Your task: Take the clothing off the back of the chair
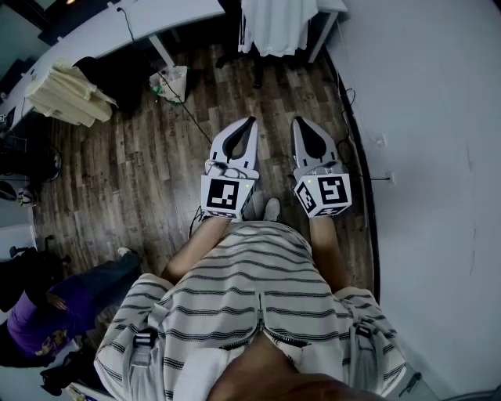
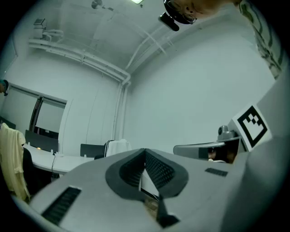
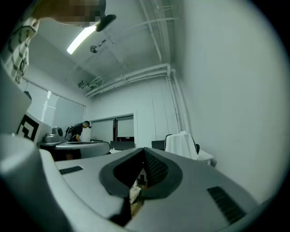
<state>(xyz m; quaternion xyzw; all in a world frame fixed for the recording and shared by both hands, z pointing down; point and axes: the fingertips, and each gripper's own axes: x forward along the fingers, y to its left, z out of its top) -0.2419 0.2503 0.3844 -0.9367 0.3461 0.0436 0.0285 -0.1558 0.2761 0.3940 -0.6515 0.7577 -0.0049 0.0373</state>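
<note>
Clothing [image 1: 278,23] — a white garment — hangs draped over the back of a dark chair [image 1: 257,70] at the far end of the room, close to the white wall [image 1: 423,157] and beside a small white surface [image 1: 325,31]. It shows again ahead of both tools, small and pale, in the left gripper view [image 2: 118,146] and in the right gripper view [image 3: 181,144]. The left tool [image 1: 250,121] and the right tool [image 1: 300,121] are held side by side at waist height, pointing roughly level toward the chair and well apart from it. Both are clenched with nothing between their jaws, as each tool's own camera confirms [image 2: 145,152] [image 3: 144,152]. The person holding them wears a striped top [image 1: 250,298] and stands on a dark wood floor [image 1: 156,172], shoes [image 1: 262,207] visible just below the marker cubes. To the left, a long white surface [image 1: 117,27] runs along the room, with a cream cloth [image 1: 66,94] piled at its near edge and a small white bin [image 1: 171,81] on the floor beside a leg. A second person in purple [image 1: 31,321] crouches at the lower left — and a third stands far off in the right gripper view [image 3: 78,130].
</note>
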